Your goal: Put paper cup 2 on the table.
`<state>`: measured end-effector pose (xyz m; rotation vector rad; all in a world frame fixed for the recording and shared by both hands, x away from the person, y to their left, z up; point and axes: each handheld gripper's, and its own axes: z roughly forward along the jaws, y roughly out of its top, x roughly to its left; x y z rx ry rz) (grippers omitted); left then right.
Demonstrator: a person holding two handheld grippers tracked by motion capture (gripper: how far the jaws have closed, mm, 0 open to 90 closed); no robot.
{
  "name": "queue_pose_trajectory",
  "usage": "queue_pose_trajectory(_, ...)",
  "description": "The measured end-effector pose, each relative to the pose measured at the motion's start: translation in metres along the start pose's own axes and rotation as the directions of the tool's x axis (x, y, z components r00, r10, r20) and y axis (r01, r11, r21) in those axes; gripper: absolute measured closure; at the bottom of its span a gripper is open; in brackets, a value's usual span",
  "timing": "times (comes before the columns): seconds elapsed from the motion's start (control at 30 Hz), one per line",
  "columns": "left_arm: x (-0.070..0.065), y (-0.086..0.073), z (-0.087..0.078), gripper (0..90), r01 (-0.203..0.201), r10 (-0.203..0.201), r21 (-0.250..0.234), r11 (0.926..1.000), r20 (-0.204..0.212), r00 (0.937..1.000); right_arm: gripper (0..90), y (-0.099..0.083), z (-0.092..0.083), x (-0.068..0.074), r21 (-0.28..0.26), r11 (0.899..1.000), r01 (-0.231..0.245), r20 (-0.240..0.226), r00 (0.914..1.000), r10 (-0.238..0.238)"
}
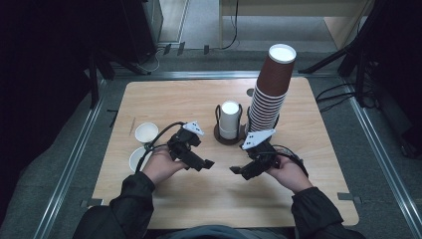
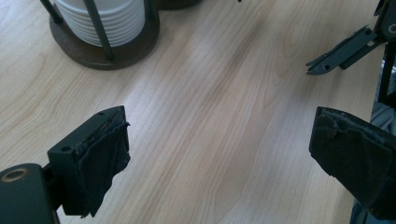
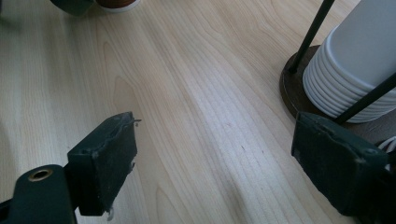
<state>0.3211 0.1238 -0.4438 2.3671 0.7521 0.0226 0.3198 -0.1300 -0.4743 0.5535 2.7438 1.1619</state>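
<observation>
On the left side of the wooden table (image 1: 164, 99) two white paper cups (image 1: 146, 132) sit open side up, just behind the left gripper (image 1: 209, 163), maybe put there so they are easy to reach. That gripper's jaws stand wide with nothing but bare wood between them. In the middle a stack of white cups (image 1: 229, 119) stands upside down in a round holder (image 1: 219, 133) with thin rods that keep it from tipping, then comes the right gripper (image 1: 234, 170), also wide and holding nothing, and behind it a tall leaning stack of brown cups (image 1: 271, 89).
</observation>
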Motion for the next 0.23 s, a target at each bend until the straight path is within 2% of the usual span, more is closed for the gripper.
queue_pose_trajectory(0.23, -0.0045, -0.0003, 0.0059, 5.0, -0.013, 0.013, -0.002, 0.9999, -0.03, 0.9995, 14.7, -0.0011, -0.0002, -0.001, 0.0, 1.0, 0.013, 0.003, 0.9999, -0.013)
